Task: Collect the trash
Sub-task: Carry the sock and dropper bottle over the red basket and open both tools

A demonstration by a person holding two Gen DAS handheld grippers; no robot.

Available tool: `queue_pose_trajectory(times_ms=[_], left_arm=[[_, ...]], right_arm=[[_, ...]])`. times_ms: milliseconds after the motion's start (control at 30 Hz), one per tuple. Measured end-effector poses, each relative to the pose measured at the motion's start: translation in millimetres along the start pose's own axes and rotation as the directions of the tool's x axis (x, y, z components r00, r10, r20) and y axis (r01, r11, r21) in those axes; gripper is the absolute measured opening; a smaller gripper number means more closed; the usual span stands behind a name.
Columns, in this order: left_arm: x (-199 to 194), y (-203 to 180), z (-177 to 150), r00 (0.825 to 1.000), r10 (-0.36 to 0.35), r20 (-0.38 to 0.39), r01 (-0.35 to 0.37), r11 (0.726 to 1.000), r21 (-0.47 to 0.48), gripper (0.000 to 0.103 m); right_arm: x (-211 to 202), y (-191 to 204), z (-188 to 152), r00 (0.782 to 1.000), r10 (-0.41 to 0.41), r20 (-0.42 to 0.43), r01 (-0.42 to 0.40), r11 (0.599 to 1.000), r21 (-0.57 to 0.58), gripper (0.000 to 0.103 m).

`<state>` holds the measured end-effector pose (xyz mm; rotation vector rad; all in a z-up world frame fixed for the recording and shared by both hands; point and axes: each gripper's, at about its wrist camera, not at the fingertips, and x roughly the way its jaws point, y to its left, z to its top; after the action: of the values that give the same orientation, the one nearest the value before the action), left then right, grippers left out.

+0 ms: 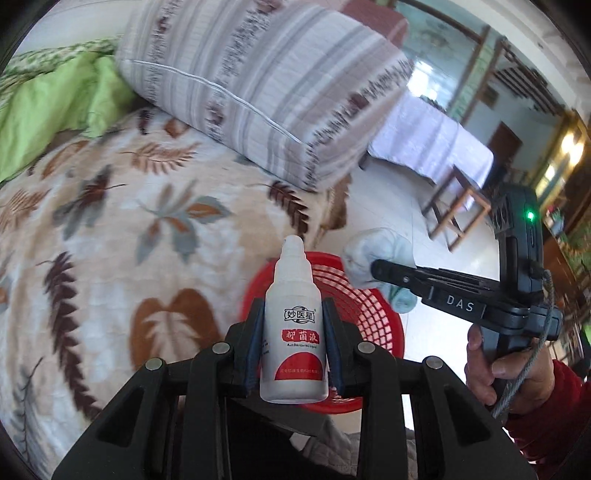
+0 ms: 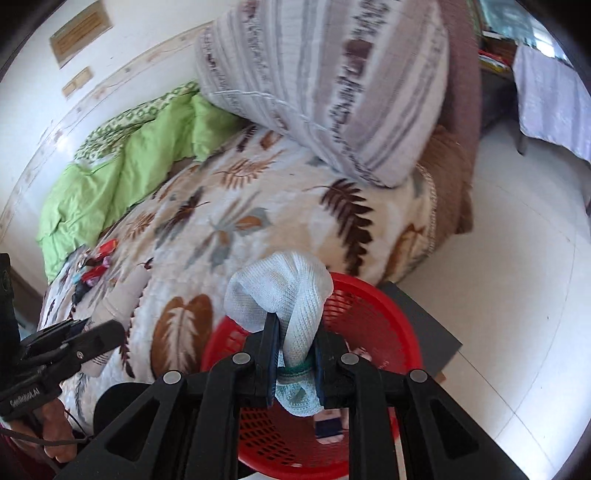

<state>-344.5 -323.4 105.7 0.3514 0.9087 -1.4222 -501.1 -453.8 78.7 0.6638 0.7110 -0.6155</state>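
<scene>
Bed (image 2: pixel 258 221): leaf-print blanket, green quilt (image 2: pixel 122 173) by wall, striped pillow (image 1: pixel 258 85) at edge | Floor (image 2: pixel 517 277): pale tile, glossy | Wall (image 2: pixel 147 33): white, two plaques | Table (image 1: pixel 428 136): white cloth, wooden chair (image 1: pixel 458 206) beside | Windows (image 1: pixel 443 48): daylight

Plastic, knit and plush

Gripped smooth glossy plastic bottle (image 1: pixel 293 325) and ribbed knit sock (image 2: pixel 291 291); hovered over perforated red plastic basket (image 2: pixel 373 306) beside fuzzy leaf-print blanket (image 2: pixel 236 221).
</scene>
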Motion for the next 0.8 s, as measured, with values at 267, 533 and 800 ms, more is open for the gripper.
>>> queue_pose_trajectory(times_ms=[267, 533, 800], left_arm=[[0.2, 5.3, 7.4, 1.0, 0.016, 0.011, -0.015, 0.999, -0.038, 0.053], [-54.6, 67.0, 0.7, 0.977, 0.188, 0.103, -0.172, 0.974, -0.147, 0.062], [-108.3, 166.6, -31.7, 0.917, 0.384, 0.108, -0.329, 0.882, -0.338, 0.064]], right_arm=[[-4.8, -21.1, 3.6, 0.999, -0.035, 0.025, 0.034, 0.998, 0.056, 0.053], [9.3, 27.8, 15.6, 0.996, 0.089, 0.018, -0.089, 0.996, -0.031, 0.053], [44.3, 138.7, 20.3, 0.972, 0.223, -0.072, -0.234, 0.945, -0.227, 0.053]])
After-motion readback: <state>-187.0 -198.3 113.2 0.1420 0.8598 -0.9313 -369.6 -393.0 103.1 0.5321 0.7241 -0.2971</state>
